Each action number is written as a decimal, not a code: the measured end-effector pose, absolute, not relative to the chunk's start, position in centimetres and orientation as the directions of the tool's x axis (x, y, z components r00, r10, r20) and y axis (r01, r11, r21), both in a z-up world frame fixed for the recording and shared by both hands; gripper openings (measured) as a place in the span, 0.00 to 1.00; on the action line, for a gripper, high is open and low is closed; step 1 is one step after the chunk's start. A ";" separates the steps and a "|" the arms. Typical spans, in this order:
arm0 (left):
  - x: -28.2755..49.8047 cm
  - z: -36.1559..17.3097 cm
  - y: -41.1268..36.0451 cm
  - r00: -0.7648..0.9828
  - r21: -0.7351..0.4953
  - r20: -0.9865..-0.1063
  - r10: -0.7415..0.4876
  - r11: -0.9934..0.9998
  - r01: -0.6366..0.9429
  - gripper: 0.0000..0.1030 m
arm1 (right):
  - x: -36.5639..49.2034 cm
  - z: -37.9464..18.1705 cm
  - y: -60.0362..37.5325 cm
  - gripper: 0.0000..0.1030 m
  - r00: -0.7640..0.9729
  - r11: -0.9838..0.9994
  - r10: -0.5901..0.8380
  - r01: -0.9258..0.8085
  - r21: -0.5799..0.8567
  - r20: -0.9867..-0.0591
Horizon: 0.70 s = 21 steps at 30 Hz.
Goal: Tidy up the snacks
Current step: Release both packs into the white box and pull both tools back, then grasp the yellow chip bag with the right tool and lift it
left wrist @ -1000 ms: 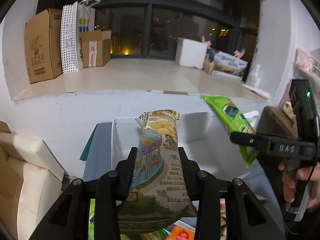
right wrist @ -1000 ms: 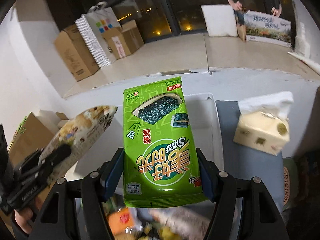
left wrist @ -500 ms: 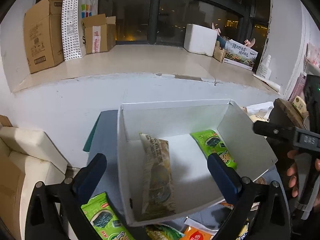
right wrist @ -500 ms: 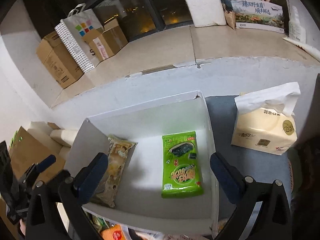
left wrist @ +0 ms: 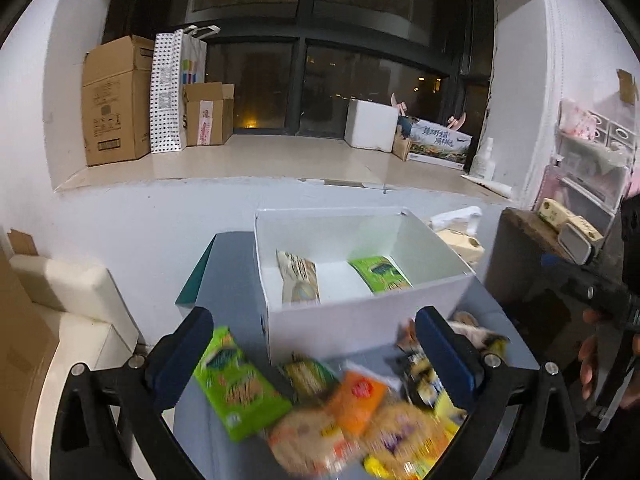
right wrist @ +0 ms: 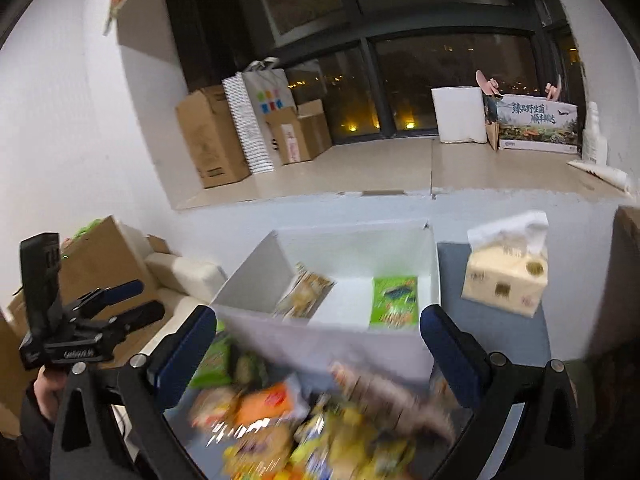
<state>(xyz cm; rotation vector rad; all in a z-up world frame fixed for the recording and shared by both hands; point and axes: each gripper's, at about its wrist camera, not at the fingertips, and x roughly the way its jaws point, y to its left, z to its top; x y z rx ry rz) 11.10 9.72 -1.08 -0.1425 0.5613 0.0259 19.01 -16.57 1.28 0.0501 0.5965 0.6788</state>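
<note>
Both wrist views look forward and down from near the table, sharing the white box [left wrist: 360, 316] [right wrist: 352, 344].

Ahead stands a dark window [left wrist: 320, 80] above a pale ledge [left wrist: 256, 160]. Cardboard boxes [left wrist: 114, 100] sit far left on it, a white foam box [left wrist: 370, 124] to the right. White walls [left wrist: 24, 80] flank both sides.

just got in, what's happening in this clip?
A person with a handheld tool in each hand is sorting snacks into a white box. Two packets already lie inside: a beige chip packet on the left and a green seaweed packet on the right. Both the left tool and the right tool are open and empty, hovering over the loose snack pile in front of the box, likely about to pick the next ones.
</note>
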 end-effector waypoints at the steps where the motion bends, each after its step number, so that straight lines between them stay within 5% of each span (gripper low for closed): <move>1: 10.2 -1.2 9.5 0.848 -0.134 -0.530 -0.018 0.989 -0.062 1.00 | 17.7 0.9 -16.9 1.00 0.622 0.786 0.601 -0.576 0.227 -0.503; 10: 3.5 -3.0 7.2 0.842 -0.183 -0.536 -0.067 0.982 -0.038 1.00 | 10.1 -4.0 -20.5 1.00 0.641 0.851 0.518 -0.452 0.268 -0.566; 21: 3.2 -3.7 7.3 0.839 -0.182 -0.541 -0.060 0.982 -0.047 1.00 | 14.3 -7.5 -21.2 1.00 0.574 0.865 0.499 -0.371 0.337 -0.649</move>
